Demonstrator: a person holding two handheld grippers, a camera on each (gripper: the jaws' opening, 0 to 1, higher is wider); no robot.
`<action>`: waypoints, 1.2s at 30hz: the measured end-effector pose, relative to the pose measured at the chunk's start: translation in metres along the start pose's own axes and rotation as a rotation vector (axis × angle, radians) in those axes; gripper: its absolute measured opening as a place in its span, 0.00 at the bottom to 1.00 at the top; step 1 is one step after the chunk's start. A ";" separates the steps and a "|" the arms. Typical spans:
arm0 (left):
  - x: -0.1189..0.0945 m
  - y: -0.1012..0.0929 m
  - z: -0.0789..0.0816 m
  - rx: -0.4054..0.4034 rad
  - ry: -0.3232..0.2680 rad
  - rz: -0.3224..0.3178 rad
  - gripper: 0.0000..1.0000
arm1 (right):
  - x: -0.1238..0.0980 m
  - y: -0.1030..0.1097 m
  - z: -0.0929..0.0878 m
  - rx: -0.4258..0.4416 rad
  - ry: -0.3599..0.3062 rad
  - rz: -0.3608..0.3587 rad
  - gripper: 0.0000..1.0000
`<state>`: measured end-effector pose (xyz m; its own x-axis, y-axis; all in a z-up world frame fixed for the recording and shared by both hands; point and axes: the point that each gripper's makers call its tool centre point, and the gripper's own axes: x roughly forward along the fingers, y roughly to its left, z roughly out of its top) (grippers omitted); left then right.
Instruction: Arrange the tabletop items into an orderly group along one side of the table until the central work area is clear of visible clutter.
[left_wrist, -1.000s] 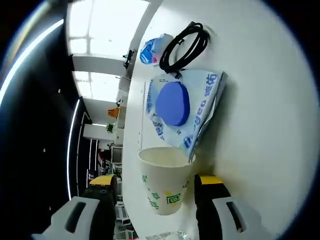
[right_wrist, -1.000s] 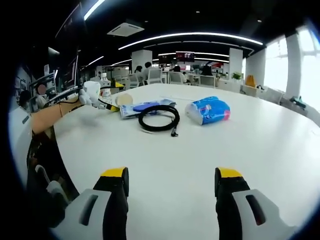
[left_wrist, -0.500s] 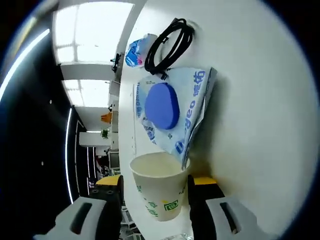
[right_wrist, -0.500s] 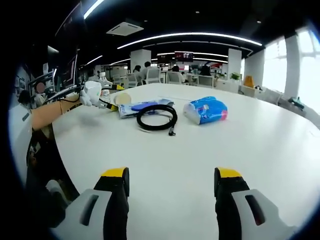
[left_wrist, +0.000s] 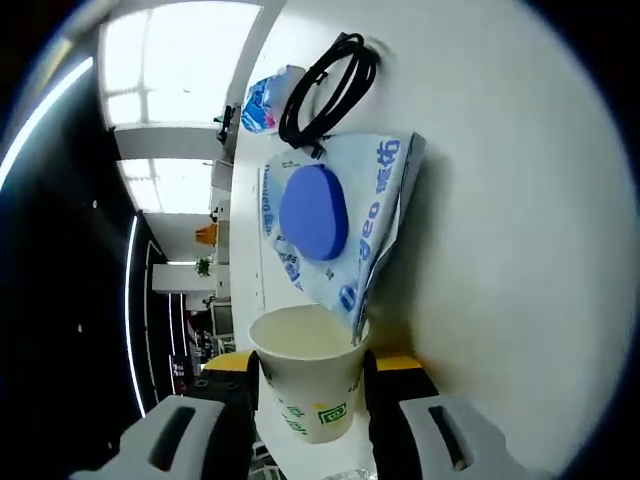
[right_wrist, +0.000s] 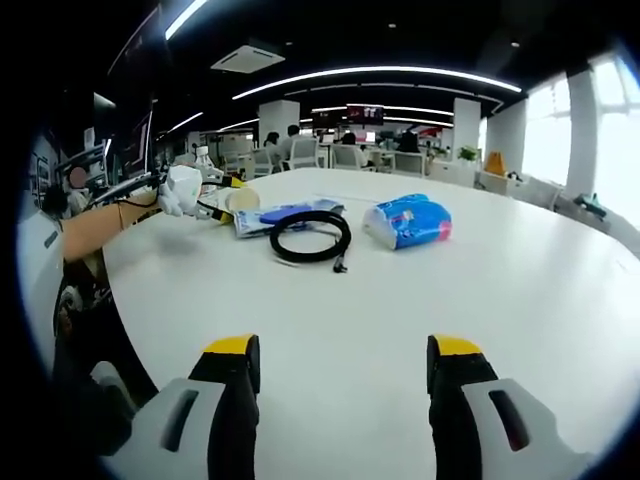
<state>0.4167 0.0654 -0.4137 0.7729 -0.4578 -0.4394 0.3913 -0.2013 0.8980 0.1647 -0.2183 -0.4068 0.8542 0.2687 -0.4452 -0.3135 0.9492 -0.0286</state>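
My left hand-held gripper (left_wrist: 308, 385) has its 2 yellow-tipped jaws pressed against either side of a paper cup (left_wrist: 307, 377), clamped on it. The cup is cream with green printing, its mouth open toward the camera in the left gripper view. Just past its rim lies a white and blue plastic bag (left_wrist: 345, 225) flat on the white surface (left_wrist: 520, 200), with a round blue pad (left_wrist: 314, 212) on top of it. One corner of the bag touches or overlaps the cup's rim; I cannot tell which. Beyond the bag is a coiled black cable (left_wrist: 325, 88), its end reaching the bag's far edge, and beside the coil sits a blue wrapped pack (left_wrist: 262, 100).

In the right gripper view, my right hand-held gripper (right_wrist: 345, 365) hangs low over a bare stretch of the surface (right_wrist: 520, 290) with its 2 jaws wide apart and nothing between them. Far ahead I see the same group in a row: the black cable (right_wrist: 312, 237) in the middle, the blue pack (right_wrist: 407, 222) to its right, the bag (right_wrist: 280, 215) with the blue pad behind the coil, and the cup (right_wrist: 244, 199) at the left end, held by my left hand-held gripper (right_wrist: 222, 196), which comes in from the left. Desks, chairs and seated people fill the office behind.
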 end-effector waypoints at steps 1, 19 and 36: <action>0.001 0.000 -0.002 -0.001 -0.001 0.002 0.41 | 0.000 0.000 -0.001 0.000 0.002 -0.001 0.64; -0.002 0.003 -0.003 -0.012 0.028 0.096 0.39 | -0.001 -0.005 -0.006 0.007 0.010 -0.007 0.64; -0.012 0.021 -0.001 -0.151 -0.009 0.191 0.39 | -0.001 -0.005 -0.009 0.005 0.021 -0.013 0.64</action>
<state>0.4157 0.0675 -0.3898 0.8356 -0.4833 -0.2611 0.3094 0.0215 0.9507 0.1616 -0.2247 -0.4142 0.8493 0.2525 -0.4636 -0.3002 0.9534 -0.0306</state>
